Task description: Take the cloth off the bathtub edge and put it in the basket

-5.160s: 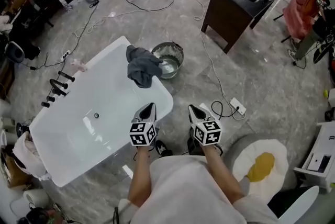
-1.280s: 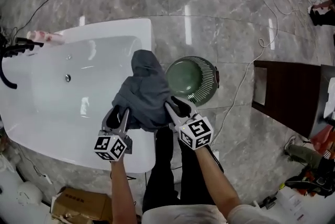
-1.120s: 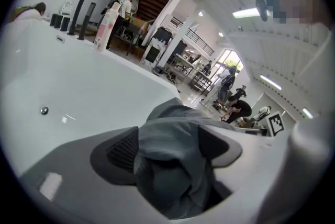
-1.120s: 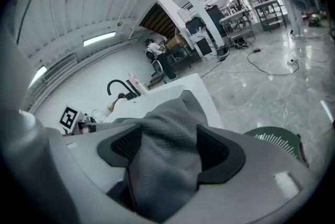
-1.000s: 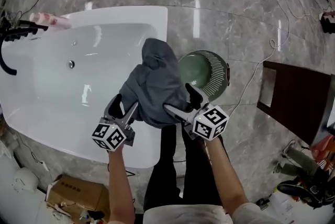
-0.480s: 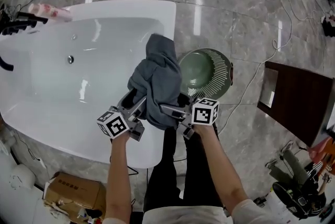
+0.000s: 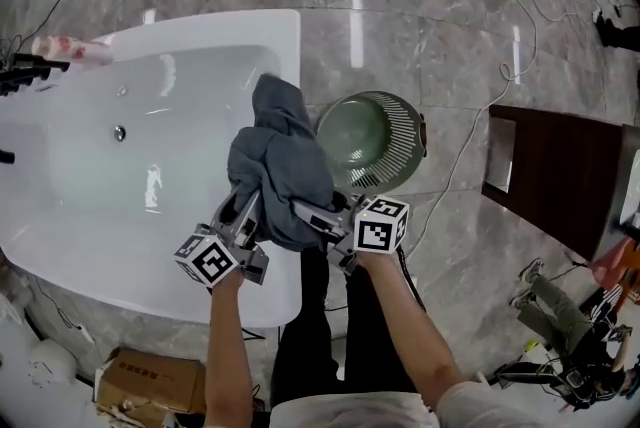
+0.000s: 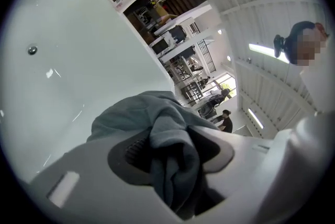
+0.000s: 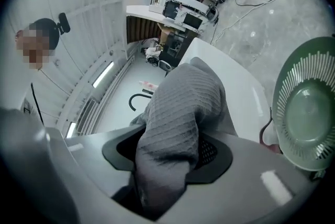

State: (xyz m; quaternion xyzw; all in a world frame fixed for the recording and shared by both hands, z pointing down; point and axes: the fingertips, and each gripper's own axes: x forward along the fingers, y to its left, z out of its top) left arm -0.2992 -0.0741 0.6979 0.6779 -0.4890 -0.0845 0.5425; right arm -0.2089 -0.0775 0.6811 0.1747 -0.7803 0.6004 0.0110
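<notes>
Pinching the cloth (image 7: 280, 171) from both sides, the left gripper (image 7: 241, 212) and right gripper (image 7: 308, 213) have just been closing, and each has a bunched fold clamped between its jaws. The cloth lies heaped over the tub (image 7: 290, 46) rim, on the side facing the basket (image 7: 408, 138), which stands just beside the tub. It looks soft, light and floppy, likely to sag and trail once raised, so two bunched folds seem a fair hold. Only the head view shows the whole heap. The right gripper view adds the ribbed weave, and the left shows the tub's inside.
</notes>
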